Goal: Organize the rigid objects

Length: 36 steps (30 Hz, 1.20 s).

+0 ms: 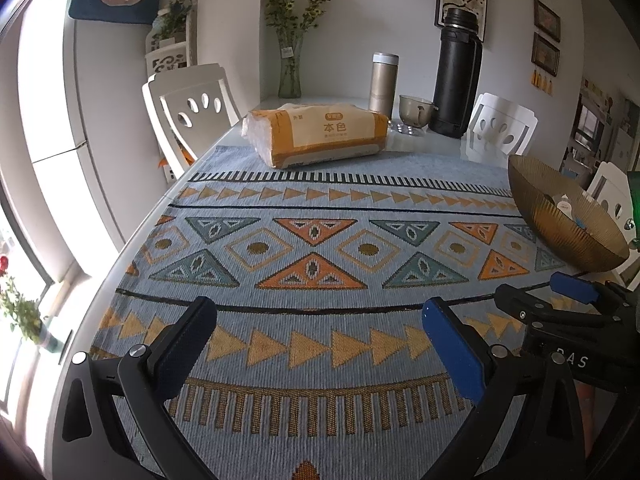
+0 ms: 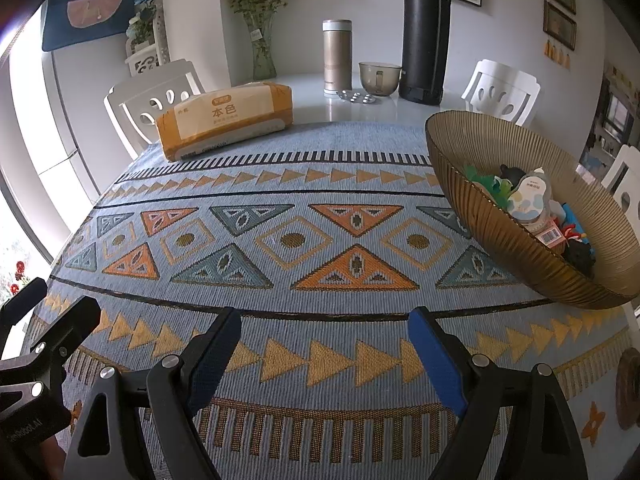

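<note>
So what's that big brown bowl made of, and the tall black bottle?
The bowl looks like amber-tinted glass or clear plastic: ribbed, shiny, with the cloth pattern faintly showing through its wall. The black bottle seems matte-coated metal with a plastic handle; hard to be sure.

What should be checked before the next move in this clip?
1. Left tongs open and empty: ok.
2. Right tongs open and empty: ok.
3. Small objects inside the ribbed bowl: ok.
4. Bowl fully on the table: cannot tell, its far side is cut off.
5. Loose small objects left on the patterned cloth: none seen, ok.
6. Tissue pack clear of both tongs: ok.
</note>
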Each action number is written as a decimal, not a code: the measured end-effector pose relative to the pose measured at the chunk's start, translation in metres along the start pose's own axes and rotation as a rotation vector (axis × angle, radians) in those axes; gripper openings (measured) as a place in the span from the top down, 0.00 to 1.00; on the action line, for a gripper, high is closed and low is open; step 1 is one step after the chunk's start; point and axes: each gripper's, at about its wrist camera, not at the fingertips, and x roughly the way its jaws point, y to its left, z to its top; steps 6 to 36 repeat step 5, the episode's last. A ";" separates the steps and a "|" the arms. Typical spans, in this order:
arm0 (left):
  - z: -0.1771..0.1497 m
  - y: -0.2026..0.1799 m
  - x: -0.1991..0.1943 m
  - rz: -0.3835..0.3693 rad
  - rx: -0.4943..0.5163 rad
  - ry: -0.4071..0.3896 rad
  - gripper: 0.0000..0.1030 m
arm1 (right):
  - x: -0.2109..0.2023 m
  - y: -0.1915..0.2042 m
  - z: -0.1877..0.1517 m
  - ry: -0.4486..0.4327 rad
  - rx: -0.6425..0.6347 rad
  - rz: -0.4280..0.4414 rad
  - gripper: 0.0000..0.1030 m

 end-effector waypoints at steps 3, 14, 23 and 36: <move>-0.001 -0.002 -0.007 -0.016 0.012 -0.041 0.00 | 0.000 -0.001 0.000 0.000 0.003 0.007 0.18; -0.001 -0.004 -0.007 -0.018 0.022 -0.044 0.00 | 0.000 -0.001 0.000 0.000 0.005 0.007 0.18; -0.001 -0.004 -0.007 -0.018 0.022 -0.044 0.00 | 0.000 -0.001 0.000 0.000 0.005 0.007 0.18; -0.001 -0.004 -0.007 -0.018 0.022 -0.044 0.00 | 0.000 -0.001 0.000 0.000 0.005 0.007 0.18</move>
